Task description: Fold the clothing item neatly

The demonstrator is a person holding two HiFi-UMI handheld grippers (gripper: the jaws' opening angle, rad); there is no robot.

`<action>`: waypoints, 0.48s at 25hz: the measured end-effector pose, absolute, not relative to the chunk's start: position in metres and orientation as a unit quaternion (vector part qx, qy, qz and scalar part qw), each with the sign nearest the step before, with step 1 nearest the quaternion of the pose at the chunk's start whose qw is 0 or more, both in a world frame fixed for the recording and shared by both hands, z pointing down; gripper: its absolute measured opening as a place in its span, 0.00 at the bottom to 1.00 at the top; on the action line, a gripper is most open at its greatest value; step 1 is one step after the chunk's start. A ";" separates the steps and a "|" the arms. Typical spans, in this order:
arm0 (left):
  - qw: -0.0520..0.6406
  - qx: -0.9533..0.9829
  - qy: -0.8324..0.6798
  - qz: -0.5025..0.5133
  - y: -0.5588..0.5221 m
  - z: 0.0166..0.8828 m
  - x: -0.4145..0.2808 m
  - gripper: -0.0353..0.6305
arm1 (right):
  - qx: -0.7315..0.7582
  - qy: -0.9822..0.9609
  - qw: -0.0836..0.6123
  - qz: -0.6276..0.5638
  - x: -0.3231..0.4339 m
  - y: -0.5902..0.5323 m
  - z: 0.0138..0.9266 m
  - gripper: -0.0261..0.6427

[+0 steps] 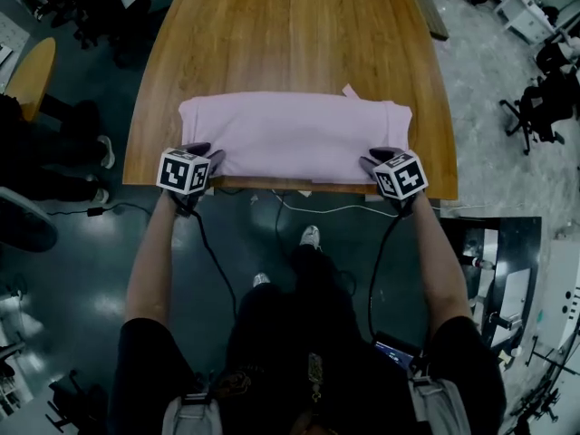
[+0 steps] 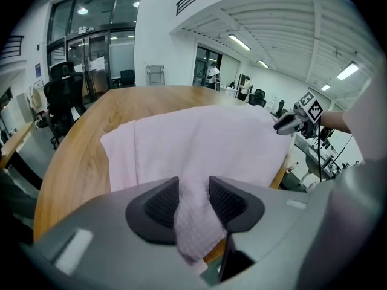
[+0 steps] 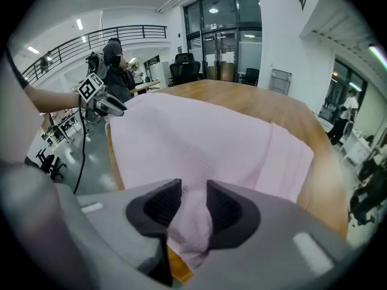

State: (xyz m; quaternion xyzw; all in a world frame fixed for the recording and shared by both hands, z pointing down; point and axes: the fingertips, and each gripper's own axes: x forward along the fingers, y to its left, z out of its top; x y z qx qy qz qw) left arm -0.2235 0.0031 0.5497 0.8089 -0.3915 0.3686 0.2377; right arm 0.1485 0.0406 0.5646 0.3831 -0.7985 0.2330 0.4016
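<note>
A pale pink garment (image 1: pixel 294 137) lies folded in a wide band across the near end of the wooden table (image 1: pixel 299 34). My left gripper (image 1: pixel 214 163) is shut on the garment's near left corner, a bunch of pink cloth (image 2: pixel 195 213) pinched between its black pads. My right gripper (image 1: pixel 370 163) is shut on the near right corner, cloth (image 3: pixel 192 213) squeezed between its pads too. Each gripper shows in the other's view, the right gripper (image 2: pixel 289 124) and the left gripper (image 3: pixel 109 106). Both held corners sit at the table's near edge.
The table's near edge (image 1: pixel 290 185) runs just under the garment. Cables (image 1: pixel 317 208) trail over the dark floor below. Office chairs (image 1: pixel 535 107) stand at the right, another chair (image 1: pixel 32 71) at the left. The person's feet (image 1: pixel 310 236) are under the table edge.
</note>
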 end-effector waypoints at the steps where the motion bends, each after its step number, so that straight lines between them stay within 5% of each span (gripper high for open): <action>1: 0.237 0.811 -0.393 0.363 0.009 0.550 -0.225 0.31 | 0.387 -0.798 0.401 0.231 0.147 0.045 0.565 0.24; 12: 0.147 0.850 -0.447 0.237 0.052 0.437 -0.241 0.33 | 0.515 -0.806 0.233 0.176 0.104 0.099 0.438 0.24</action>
